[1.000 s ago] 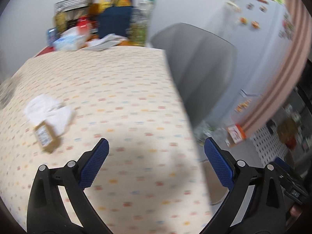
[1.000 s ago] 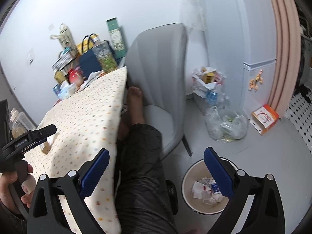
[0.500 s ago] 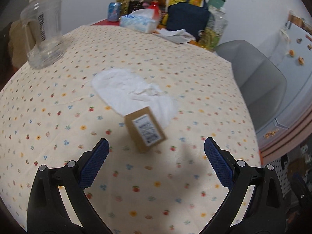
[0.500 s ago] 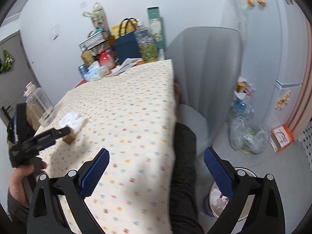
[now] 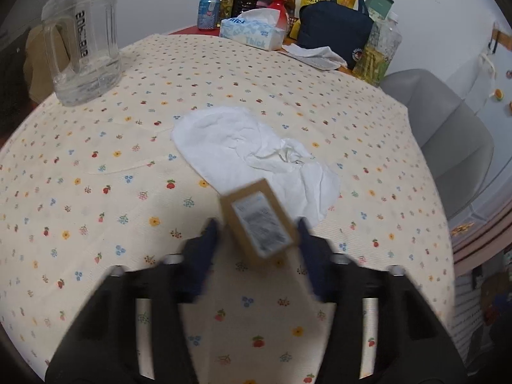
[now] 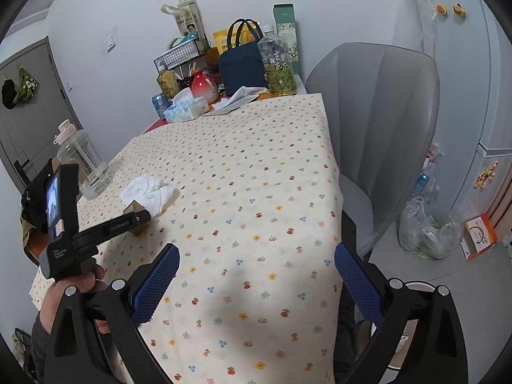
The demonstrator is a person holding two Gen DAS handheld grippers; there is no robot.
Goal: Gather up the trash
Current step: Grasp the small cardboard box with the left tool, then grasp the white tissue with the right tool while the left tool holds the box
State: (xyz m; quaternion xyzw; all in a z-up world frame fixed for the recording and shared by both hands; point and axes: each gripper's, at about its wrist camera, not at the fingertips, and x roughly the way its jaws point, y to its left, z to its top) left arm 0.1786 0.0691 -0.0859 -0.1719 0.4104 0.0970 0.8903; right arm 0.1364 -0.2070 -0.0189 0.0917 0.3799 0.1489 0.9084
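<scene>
Reaching over a counter (image 5: 96,166) covered in a flower-print cloth, the left tongs (image 5: 256,240) straddle a small cardboard box (image 5: 259,220) with a printed label, one blue finger on either side of it. The fingers are blurred, and a gap shows on the left side, so the box looks bracketed but not yet clamped. Its far corner lies against a crumpled white tissue (image 5: 252,156), the other piece of trash on the cloth. The right tongs (image 6: 256,272) hover spread wide above the near counter edge, holding nothing. A likely slip: the box sits skewed to the fingers, so closing on its corners could twist it or squirt it out sideways. Pushing forward could shove it under the tissue, or pinch tissue with it so one piece drops on the way to the bin. A loose cloth could bunch if the fingertips drag. A clear water jug (image 5: 83,35) stands well apart at far left, out of harm's way.
</scene>
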